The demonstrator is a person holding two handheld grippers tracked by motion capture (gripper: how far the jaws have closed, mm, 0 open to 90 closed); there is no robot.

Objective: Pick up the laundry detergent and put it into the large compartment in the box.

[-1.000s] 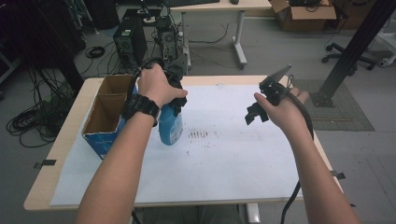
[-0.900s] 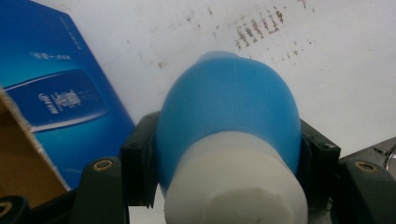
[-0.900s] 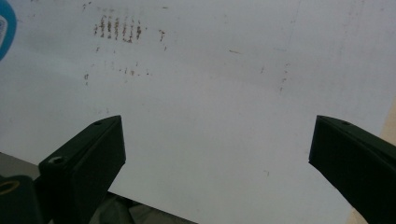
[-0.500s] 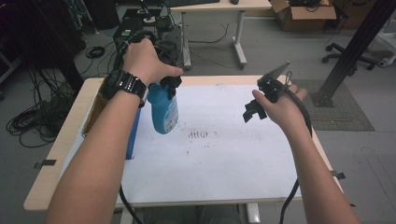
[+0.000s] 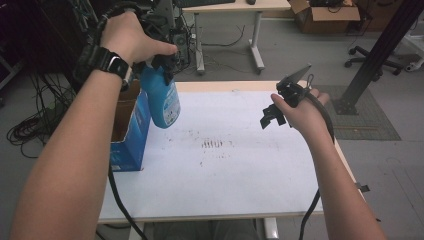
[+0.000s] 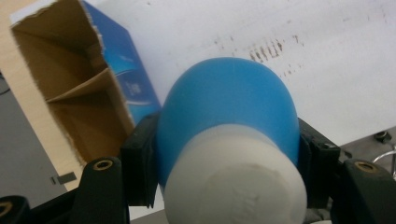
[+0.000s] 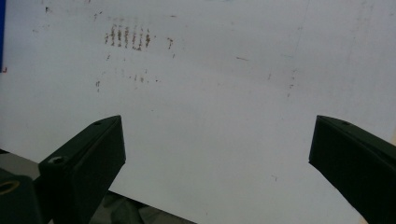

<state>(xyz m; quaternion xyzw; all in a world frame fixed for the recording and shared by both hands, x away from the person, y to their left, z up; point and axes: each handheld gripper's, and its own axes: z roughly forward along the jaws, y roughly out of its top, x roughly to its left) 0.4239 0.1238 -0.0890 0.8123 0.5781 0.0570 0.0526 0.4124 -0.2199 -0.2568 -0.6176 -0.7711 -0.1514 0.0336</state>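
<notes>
My left gripper [image 5: 159,62] is shut on a blue bottle [image 5: 162,101] with a white cap [image 6: 236,186] and holds it high above the table's left part, over the edge of an open blue cardboard box [image 5: 129,130]. In the left gripper view the jaws clamp the bottle's blue shoulder [image 6: 229,100] from both sides, with the box [image 6: 77,93] and its cardboard divider below. My right gripper [image 5: 274,116] hovers open over the right side of the white sheet [image 5: 230,170], nothing between its jaws [image 7: 217,158].
Brown smudge marks [image 5: 215,144] sit mid-sheet, also seen as marks [image 7: 128,36] in the right gripper view. Beyond the table stand a second desk [image 5: 230,10], computer towers, a cardboard box [image 5: 325,10] and a black post [image 5: 380,45]. Cables lie on the floor at left.
My left hand has lifted the blue bottle up and away from the box, higher and toward the back left. The right gripper has barely moved.
</notes>
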